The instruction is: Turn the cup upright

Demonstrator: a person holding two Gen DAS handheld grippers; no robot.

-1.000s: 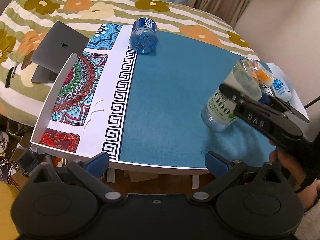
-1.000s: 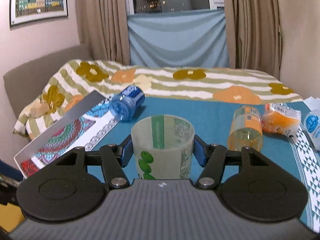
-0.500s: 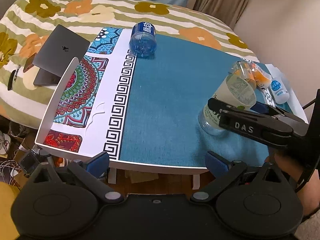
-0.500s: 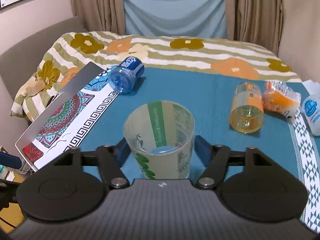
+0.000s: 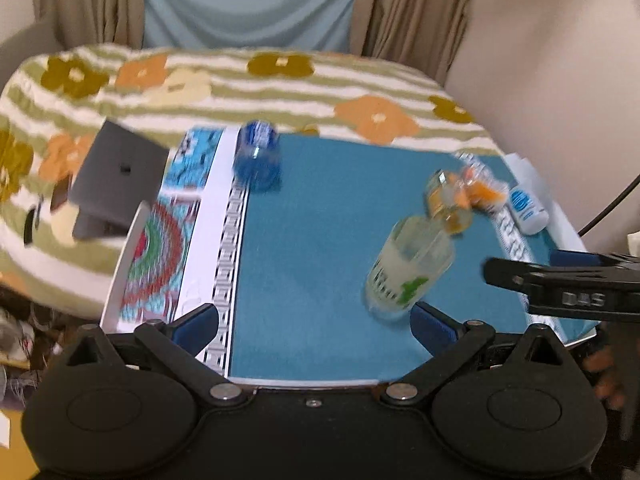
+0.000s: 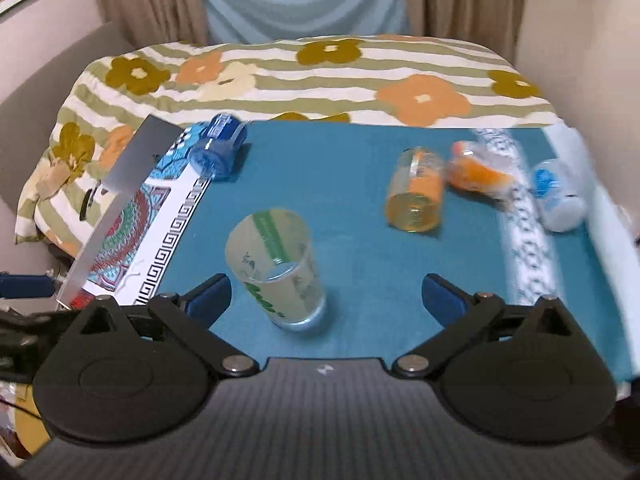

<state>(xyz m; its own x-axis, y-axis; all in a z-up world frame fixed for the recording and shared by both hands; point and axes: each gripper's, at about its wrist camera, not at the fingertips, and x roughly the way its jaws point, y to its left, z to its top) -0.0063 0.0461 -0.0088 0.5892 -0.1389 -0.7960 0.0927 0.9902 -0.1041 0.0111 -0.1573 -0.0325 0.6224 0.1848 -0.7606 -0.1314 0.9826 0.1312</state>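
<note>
Cup (image 6: 276,266): standing mouth-up on the blue mat (image 6: 344,184), long axis vertical.
Right gripper (image 6: 326,294): fingers spread wide, gripping nothing, cup lying just ahead, left of centre.
Left gripper (image 5: 314,322): spread, empty, farther away.

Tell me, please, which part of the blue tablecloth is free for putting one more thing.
The widest bare patch lies between the frosted green-printed cup, the lying blue cup and the lying orange glass. The right edge is crowded: orange glass, orange packet, white bottle.
</note>
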